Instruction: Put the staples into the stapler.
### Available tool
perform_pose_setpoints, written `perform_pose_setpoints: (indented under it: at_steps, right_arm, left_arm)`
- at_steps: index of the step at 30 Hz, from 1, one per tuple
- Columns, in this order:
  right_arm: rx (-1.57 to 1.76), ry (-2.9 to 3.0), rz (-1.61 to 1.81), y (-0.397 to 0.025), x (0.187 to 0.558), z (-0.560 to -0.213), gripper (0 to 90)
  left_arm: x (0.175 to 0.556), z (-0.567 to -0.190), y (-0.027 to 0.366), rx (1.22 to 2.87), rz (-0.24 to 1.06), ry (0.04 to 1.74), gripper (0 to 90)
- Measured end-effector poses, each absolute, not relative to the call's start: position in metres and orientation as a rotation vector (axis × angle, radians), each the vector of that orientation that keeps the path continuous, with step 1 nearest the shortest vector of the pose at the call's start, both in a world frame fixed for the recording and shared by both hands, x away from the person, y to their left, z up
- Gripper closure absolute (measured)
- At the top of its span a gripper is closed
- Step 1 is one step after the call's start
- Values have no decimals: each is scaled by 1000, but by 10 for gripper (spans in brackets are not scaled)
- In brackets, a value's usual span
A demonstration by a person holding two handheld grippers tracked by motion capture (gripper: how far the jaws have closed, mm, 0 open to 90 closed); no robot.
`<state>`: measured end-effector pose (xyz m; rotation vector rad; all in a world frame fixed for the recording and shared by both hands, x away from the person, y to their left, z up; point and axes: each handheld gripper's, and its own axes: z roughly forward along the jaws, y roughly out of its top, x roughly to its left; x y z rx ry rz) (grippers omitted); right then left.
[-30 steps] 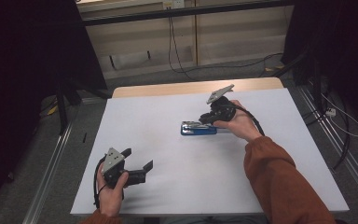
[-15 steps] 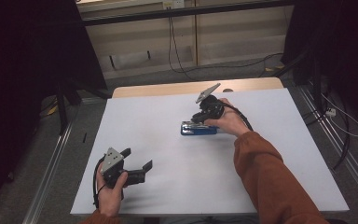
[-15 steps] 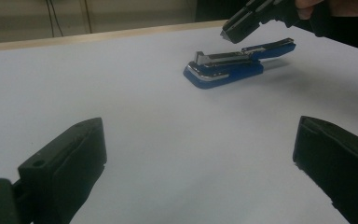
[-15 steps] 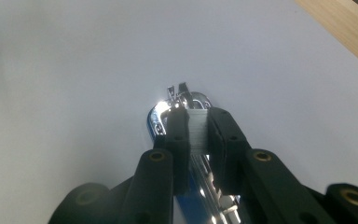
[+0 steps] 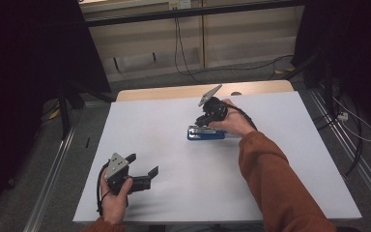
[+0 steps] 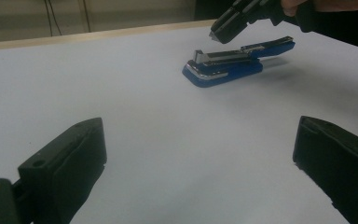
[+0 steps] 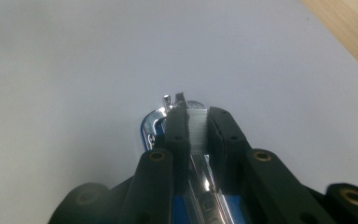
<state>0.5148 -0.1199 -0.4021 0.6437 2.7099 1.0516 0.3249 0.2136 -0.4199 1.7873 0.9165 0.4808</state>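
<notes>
My right gripper (image 7: 196, 122) hangs nearly closed just over the blue stapler (image 5: 206, 133); my left gripper (image 5: 142, 170) rests wide apart on the surface (image 5: 280, 159).

Dim room, soft overhead light, slight blur

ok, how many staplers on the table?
1: a blue and chrome stapler right of centre on the white table, under the right gripper. The left gripper is near the front-left edge.

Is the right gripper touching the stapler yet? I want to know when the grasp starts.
Apart. The left gripper view shows white table between the right gripper tips and the blue stapler top; its jaws hang just above the metal arm.
</notes>
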Motion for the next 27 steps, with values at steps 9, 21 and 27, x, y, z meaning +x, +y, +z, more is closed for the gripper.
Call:
perform_pose_setpoints:
  at_steps: [9, 21, 27]
  right_arm:
    - [550, 2724, 1064, -118, 516, -401, 792]
    - [427, 2785, 1022, -107, 521, -401, 793]
    - [387, 2786, 1025, -103, 522, -404, 793]
  left_arm:
    - [325, -420, 213, 1788, 476, 914, 27]
    - [325, -420, 213, 1789, 475, 910, 27]
    - [325, -420, 213, 1798, 468, 908, 28]
